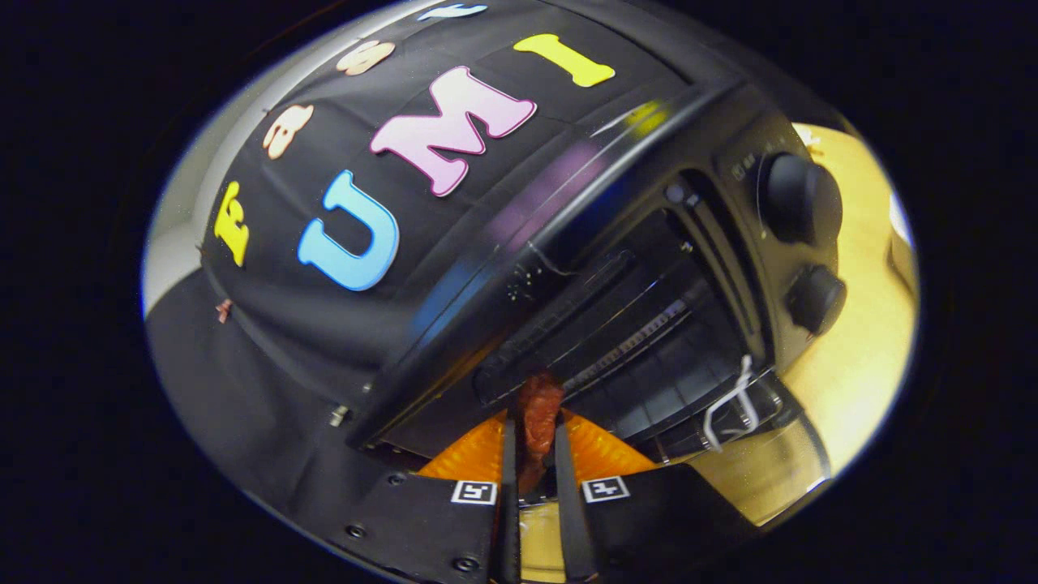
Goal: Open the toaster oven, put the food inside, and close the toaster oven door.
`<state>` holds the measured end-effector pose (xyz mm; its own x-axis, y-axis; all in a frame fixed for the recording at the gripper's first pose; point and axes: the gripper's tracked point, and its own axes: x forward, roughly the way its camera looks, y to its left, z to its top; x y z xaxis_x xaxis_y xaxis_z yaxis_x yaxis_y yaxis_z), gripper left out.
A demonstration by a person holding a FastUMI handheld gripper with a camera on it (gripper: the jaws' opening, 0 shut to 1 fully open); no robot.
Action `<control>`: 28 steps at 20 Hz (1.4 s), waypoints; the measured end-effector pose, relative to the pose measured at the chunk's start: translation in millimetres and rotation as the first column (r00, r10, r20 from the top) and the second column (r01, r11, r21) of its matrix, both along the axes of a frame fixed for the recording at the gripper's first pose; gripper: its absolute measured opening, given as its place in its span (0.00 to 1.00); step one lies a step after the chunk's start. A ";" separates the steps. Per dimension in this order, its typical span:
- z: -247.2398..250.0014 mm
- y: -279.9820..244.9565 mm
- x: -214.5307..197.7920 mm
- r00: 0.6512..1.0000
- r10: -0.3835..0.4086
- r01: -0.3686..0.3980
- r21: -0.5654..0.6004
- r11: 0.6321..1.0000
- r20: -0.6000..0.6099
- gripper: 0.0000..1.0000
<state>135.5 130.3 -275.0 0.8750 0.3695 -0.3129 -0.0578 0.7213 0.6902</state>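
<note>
The black toaster oven [616,243] stands right in front of me, tilted in this view, with its door [754,454] dropped open below the dark cavity [649,341]. My gripper [535,438] is shut on a reddish-brown piece of food [539,414], whose top end pokes out past the fingertips at the mouth of the cavity. A wire rack [624,349] runs across the inside. Two round black knobs [799,199] sit on the oven's control panel, beside the opening.
A white wire hinge arm [730,401] links the door to the oven body near the lower knob [815,298]. The oven rests on a light wooden table [859,357]. Black cloth hangs behind and beside the oven.
</note>
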 end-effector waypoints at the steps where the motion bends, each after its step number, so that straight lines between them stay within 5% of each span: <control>1: -0.8 -1.0 -2.0 1.000 -0.005 0.005 -0.026 1.000 0.000 0.43; 4: 7.0 -4.2 -3.9 1.000 -0.010 0.011 -0.045 0.999 0.021 0.69; 5: 7.4 -7.5 -3.3 0.999 -0.021 0.023 -0.066 0.998 0.026 0.86; 7: 7.9 -13.0 -2.0 0.999 -0.033 0.036 -0.099 0.994 0.028 0.97; 20: 33.9 -40.8 -62.6 1.000 0.004 -0.009 -0.212 0.977 -0.024 0.98; 28: 50.6 -19.4 -136.0 0.988 0.114 -0.146 -0.387 0.911 -0.103 0.98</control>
